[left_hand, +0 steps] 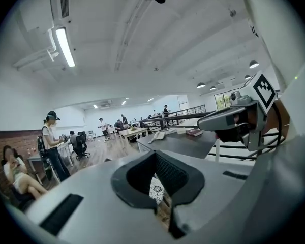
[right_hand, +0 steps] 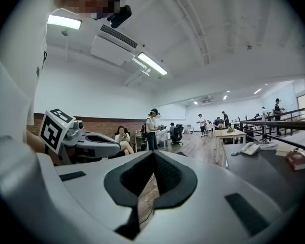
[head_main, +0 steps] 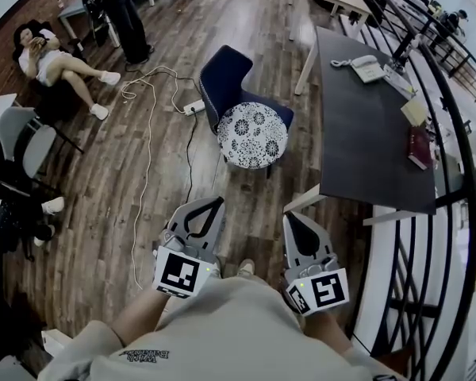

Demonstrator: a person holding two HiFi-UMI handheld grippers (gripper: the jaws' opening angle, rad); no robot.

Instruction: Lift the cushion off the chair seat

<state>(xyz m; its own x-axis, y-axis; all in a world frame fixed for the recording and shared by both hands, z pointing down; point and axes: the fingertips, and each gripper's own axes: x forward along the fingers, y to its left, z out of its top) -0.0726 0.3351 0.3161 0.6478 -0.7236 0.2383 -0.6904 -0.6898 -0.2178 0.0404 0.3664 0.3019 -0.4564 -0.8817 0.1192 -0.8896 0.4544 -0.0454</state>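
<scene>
From the head view, a dark wood plank floor [head_main: 103, 173] fills the room, with a pale cable [head_main: 147, 133] trailing across it. A navy chair [head_main: 226, 78] stands in the middle distance, and the round blue-and-white patterned cushion [head_main: 252, 135] lies on its seat. A dark worktop [head_main: 357, 149] to the right carries a telephone [head_main: 368, 68] and a red book [head_main: 420, 147], and a black railing [head_main: 452, 173] runs beyond it. At the far left a person sits [head_main: 55, 60] and another stands [head_main: 125, 18]. The left gripper [head_main: 210, 206] and the right gripper [head_main: 295, 219] hang side by side at the near edge, both well short of the chair and touching nothing. In the left gripper view the room has a white ceiling with strip lights. This gripper's jaws are together with only a thin slit between them, and they hold nothing. A bit of the cushion shows through the opening behind the jaw tips. In the right gripper view the jaws are likewise pressed together and empty. Bare floor shows through the gap, the worktop lies to the right, and the two people are at the far left.
</scene>
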